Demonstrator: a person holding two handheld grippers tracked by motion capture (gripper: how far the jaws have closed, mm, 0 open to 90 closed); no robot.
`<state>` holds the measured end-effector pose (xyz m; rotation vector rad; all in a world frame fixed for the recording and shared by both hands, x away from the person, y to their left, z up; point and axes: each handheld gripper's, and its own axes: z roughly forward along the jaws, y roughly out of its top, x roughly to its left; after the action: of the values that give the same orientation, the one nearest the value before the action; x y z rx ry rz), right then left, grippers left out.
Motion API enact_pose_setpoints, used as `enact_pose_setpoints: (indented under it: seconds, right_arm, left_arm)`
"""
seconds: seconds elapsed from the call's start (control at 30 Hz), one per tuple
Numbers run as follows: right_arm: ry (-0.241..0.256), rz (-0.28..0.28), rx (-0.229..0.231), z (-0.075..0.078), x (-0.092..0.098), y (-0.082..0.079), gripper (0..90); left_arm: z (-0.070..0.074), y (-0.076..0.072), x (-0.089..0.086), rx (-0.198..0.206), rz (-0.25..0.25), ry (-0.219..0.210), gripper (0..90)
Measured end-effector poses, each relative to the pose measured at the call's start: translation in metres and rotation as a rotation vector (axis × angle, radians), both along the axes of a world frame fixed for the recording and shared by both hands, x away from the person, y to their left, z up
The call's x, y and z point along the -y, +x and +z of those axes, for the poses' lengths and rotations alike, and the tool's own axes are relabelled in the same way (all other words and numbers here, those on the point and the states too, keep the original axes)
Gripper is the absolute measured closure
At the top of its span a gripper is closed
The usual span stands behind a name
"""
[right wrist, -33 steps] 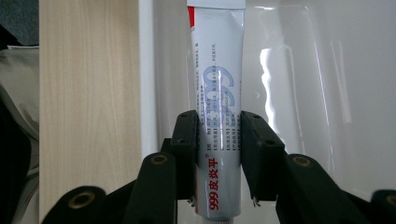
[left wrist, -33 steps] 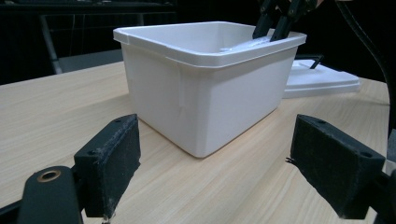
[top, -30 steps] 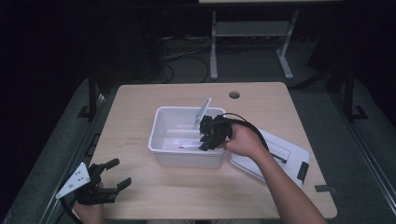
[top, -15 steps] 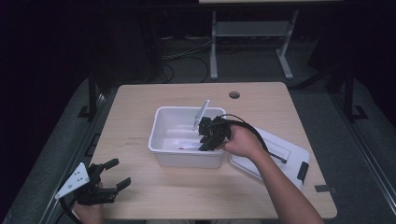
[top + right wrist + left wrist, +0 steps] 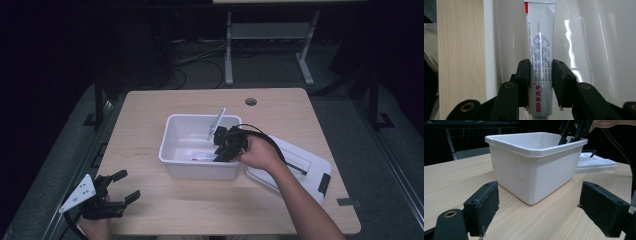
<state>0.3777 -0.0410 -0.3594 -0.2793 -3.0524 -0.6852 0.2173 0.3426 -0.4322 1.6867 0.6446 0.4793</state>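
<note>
while our right tool (image 5: 540, 75) is clamped on the ointment tube (image 5: 540, 45) inside the bin (image 5: 172, 135), tube's long axis running straight ahead between the jaws, left tool (image 5: 112, 192) idles agape, well apart.

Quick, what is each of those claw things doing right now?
Left gripper: open, holding nothing, low over the table.
Right gripper: closed on a white tube inside the white bin.
</note>
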Motion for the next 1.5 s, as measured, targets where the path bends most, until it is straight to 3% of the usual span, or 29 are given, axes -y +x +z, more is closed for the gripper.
enact_pose_setpoints:
  seconds: [0.73, 0.87, 1.27, 1.5]
  right_arm:
    - [-0.009, -0.008, -0.007, -0.004, 0.000, 0.003, 68.5]
    - [0.021, -0.014, -0.012, 0.000, 0.001, 0.003, 65.2]
    - [0.034, -0.023, 0.007, 0.007, 0.006, 0.000, 64.3]
    - [0.048, -0.032, 0.028, 0.021, 0.013, -0.004, 64.1]
  left_arm:
    - [0.000, 0.000, -0.001, 0.001, 0.000, -0.003, 15.7]
    - [0.000, 0.000, 0.000, 0.001, -0.001, -0.001, 15.7]
    - [0.000, 0.000, 0.001, -0.003, -0.002, 0.000, 15.7]
    - [0.000, 0.001, 0.002, -0.002, -0.005, 0.003, 15.7]
